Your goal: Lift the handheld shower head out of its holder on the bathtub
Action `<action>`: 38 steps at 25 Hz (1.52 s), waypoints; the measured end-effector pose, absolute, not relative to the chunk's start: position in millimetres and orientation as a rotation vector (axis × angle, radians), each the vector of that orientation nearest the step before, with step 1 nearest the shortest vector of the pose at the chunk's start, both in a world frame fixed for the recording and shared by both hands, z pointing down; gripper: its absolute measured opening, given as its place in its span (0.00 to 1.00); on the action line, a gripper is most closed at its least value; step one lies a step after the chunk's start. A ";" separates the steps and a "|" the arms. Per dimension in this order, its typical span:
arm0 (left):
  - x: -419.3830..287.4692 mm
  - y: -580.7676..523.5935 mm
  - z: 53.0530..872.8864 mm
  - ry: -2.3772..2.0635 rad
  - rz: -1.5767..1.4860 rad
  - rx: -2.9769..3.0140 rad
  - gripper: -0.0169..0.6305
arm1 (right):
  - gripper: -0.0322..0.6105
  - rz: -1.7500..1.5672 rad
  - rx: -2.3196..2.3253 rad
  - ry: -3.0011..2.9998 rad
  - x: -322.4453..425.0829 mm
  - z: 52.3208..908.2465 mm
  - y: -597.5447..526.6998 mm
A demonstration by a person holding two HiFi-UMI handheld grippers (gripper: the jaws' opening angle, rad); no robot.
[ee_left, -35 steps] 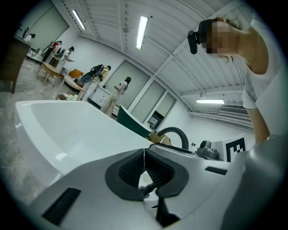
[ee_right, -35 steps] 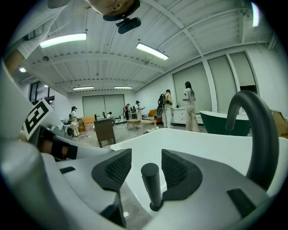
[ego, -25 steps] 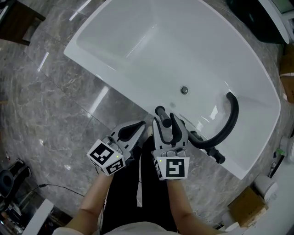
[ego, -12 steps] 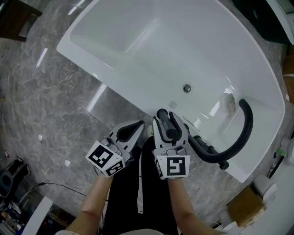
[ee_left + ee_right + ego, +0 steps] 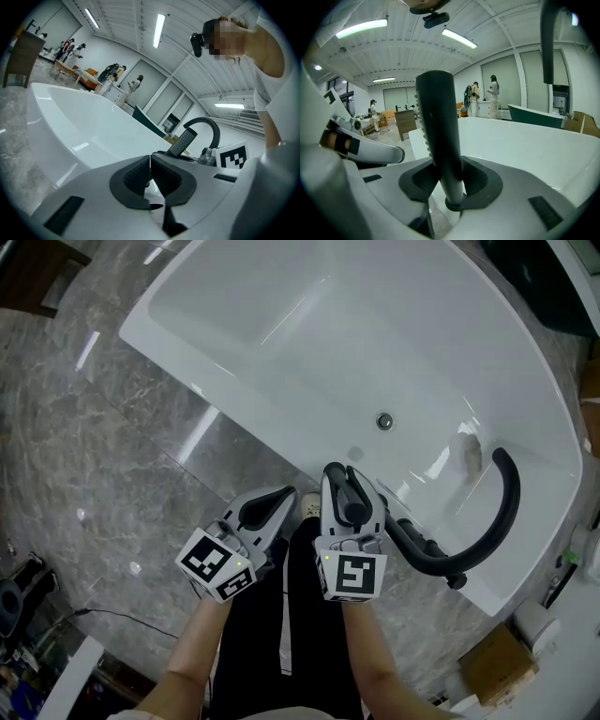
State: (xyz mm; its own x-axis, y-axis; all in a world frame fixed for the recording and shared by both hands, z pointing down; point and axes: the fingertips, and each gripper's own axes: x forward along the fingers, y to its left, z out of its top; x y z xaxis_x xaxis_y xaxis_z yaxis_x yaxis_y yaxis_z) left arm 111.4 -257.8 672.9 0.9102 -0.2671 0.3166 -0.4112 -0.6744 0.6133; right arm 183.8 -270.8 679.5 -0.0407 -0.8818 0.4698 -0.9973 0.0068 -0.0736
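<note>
- Right tool (image 5: 449, 176): jaws closing on the upright shower head (image 5: 438, 122), pads against its handle.
- Shower head stands at the tub's (image 5: 281, 352) near rim.
- Left tool (image 5: 151, 173): clenched, empty, alongside.

Left gripper (image 5: 150, 164) sits closed, empty; right gripper (image 5: 446, 180) is closing round the shower head (image 5: 436, 117).

Bathtub (image 5: 281, 324): white, smooth, high gloss, strong reflections. Floor (image 5: 112, 427): grey veined stone, polished to a shine. Shower head (image 5: 440, 126): matt black, face studded with small nubs. Curved spout (image 5: 514, 498): matt black, smooth. Drain (image 5: 384, 421): bright metal. Cardboard box (image 5: 502, 662): brown, dull.
</note>
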 end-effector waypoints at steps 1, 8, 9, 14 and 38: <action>111.2 -257.7 671.9 -0.481 0.257 2.348 0.05 | 0.26 0.561 1.946 -1.994 183.2 679.3 -271.0; 106.7 -256.1 663.0 -0.489 0.246 2.353 0.05 | 0.26 0.562 1.940 -1.976 182.1 677.5 -268.5; 105.6 -256.1 659.9 -0.491 0.244 2.356 0.05 | 0.26 0.559 1.941 -1.977 182.0 674.7 -268.2; 99.2 -256.3 645.4 -0.501 0.236 2.368 0.05 | 0.26 0.526 1.940 -1.980 178.4 658.0 -270.2; 87.3 -237.0 539.4 -0.532 0.144 2.419 0.05 | 0.26 0.418 1.993 -2.035 176.0 538.2 -249.7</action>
